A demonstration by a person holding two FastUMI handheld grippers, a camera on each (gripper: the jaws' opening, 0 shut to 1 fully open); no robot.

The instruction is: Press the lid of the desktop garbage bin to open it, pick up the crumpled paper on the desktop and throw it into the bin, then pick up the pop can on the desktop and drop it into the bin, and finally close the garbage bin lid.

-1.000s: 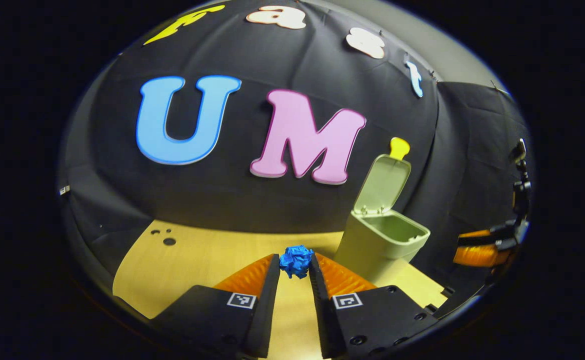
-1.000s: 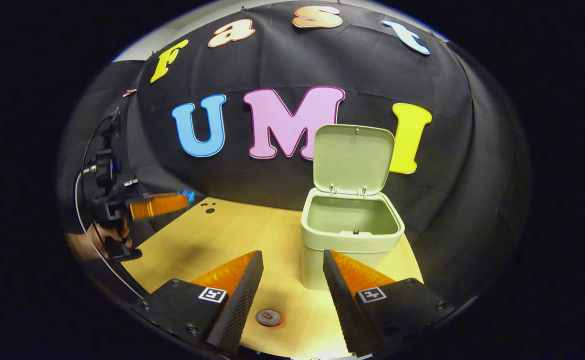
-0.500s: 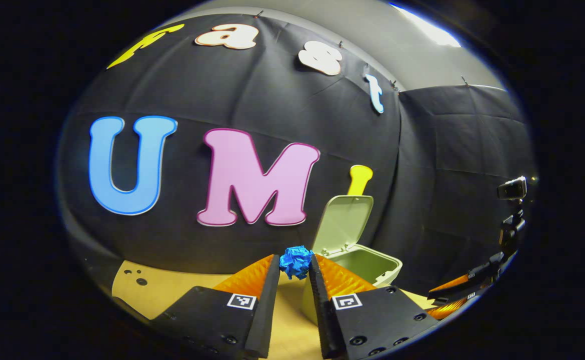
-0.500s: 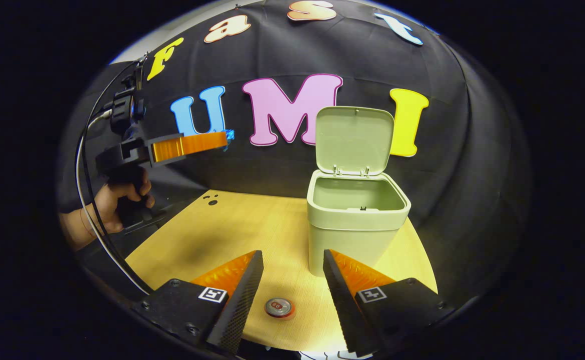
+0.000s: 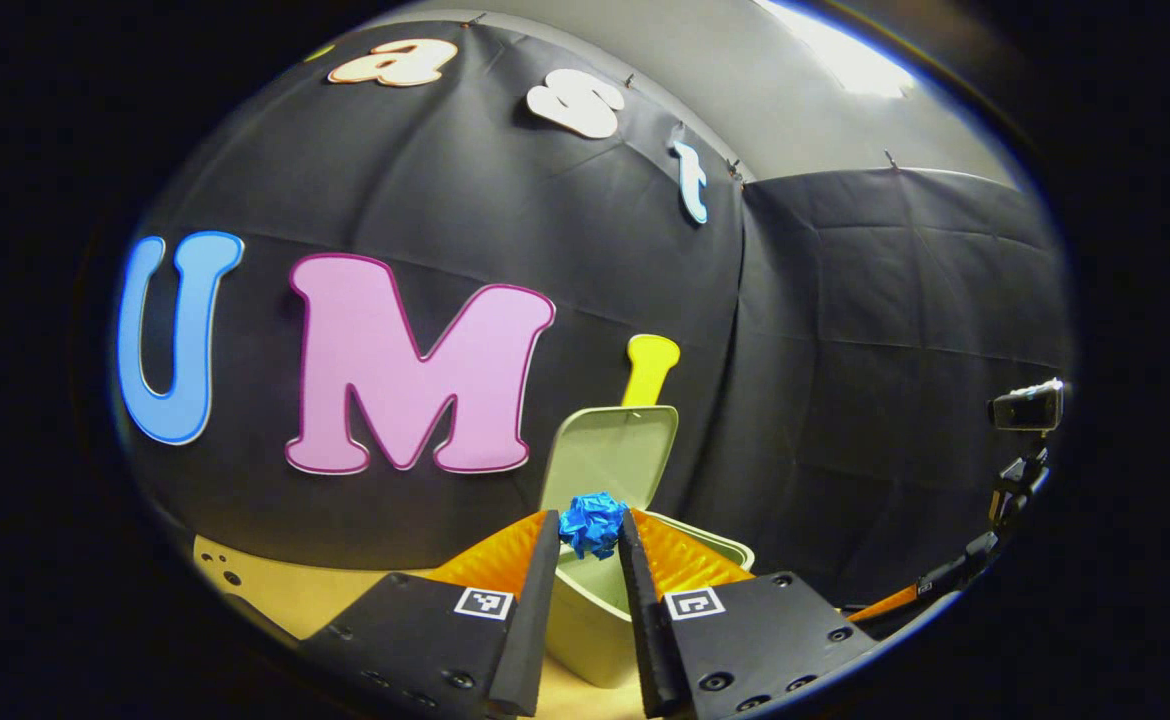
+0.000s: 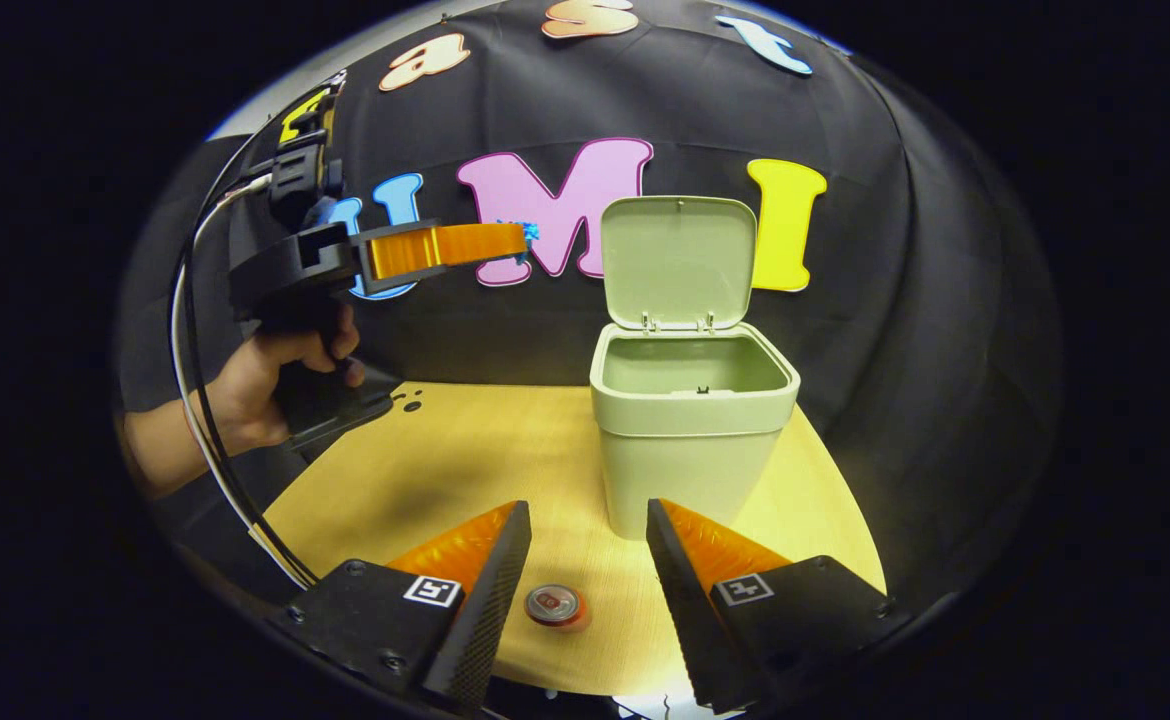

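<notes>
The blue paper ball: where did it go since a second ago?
The left gripper, still shut on the crumpled paper, carried it up and across toward the open bin; in the right gripper view it is not over the opening yet. The lid stayed up, the pop can stayed on the desktop, and the right gripper stayed open above it.

A recording booth; black cloth walls (image 5: pixel 895 330) enclose a bare wooden desktop (image 6: pixel 485 470).

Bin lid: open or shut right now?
Open. In the right gripper view the lid stands upright on its rear hinges, and the inside of the bin is exposed, with nothing visible in it.
</notes>
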